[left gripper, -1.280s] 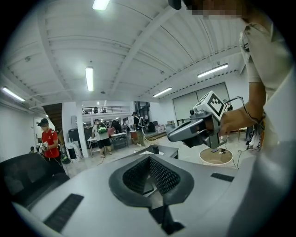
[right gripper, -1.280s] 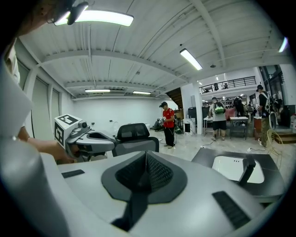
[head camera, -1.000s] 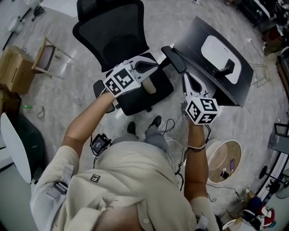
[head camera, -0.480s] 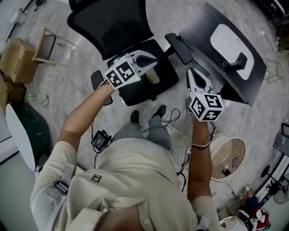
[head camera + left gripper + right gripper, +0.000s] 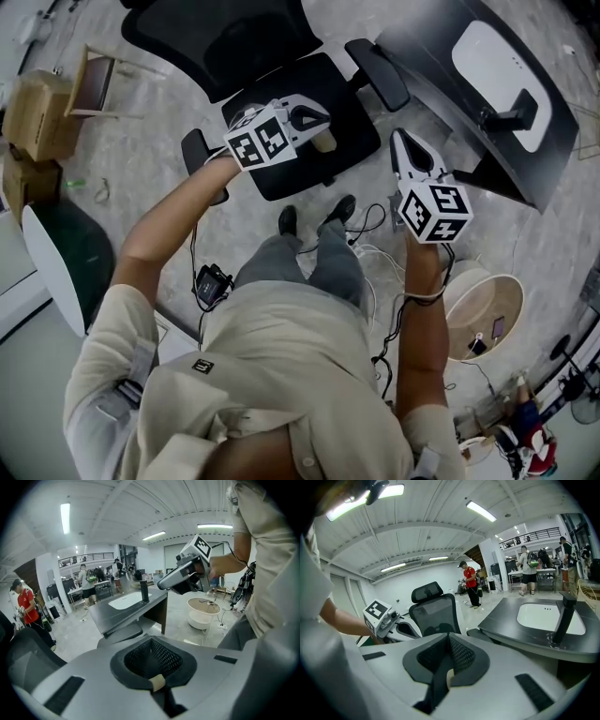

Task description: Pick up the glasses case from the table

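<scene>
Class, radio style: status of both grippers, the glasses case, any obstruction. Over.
Left gripper shut, empty. Right gripper shut, empty. Glasses case not sighted. Office chair under left gripper.

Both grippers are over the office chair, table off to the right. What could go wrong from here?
1. The left gripper and right gripper are both shut; they must open before any grab.
2. No glasses case shows on the table, only a white basin and black post: a wrong grab is possible.
3. The chair armrest sits close by the right gripper and could be bumped.
</scene>
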### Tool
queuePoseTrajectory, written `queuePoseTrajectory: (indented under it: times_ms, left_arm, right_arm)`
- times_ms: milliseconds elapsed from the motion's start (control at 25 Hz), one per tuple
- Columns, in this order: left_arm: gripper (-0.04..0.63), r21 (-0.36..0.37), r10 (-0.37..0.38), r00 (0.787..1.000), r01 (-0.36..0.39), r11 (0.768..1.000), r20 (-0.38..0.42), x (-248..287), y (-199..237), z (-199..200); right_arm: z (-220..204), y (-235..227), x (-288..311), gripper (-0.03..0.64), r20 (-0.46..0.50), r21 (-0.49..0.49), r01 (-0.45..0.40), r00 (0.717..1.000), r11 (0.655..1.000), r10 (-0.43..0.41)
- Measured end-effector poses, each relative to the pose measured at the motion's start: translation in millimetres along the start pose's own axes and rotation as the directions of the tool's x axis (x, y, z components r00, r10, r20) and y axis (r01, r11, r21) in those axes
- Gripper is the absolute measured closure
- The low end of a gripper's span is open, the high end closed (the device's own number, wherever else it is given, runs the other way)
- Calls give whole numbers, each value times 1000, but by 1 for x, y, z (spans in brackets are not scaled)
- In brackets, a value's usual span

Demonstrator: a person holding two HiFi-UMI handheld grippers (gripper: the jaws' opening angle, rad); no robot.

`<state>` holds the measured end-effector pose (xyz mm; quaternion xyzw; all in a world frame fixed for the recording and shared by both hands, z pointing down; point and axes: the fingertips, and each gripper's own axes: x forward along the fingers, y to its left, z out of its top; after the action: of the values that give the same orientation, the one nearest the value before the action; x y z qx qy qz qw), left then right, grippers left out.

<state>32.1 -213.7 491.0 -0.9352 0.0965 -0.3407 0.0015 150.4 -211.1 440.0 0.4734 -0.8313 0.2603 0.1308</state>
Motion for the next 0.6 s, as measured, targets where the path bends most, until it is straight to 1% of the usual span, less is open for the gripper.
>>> queuePoseTrajectory:
  times_ms: [320,600]
  left_arm:
    - [581,-5,-50,996,49,999,-67,48,1,-39]
    - [580,-13,-111,986,111,994,-127,86,-6,-78]
  right_arm:
    - [-31,-26,15,592,-32,45,-6,999,999,8]
    - [-54,-45,25,591,-65,57,-5,998,998,9]
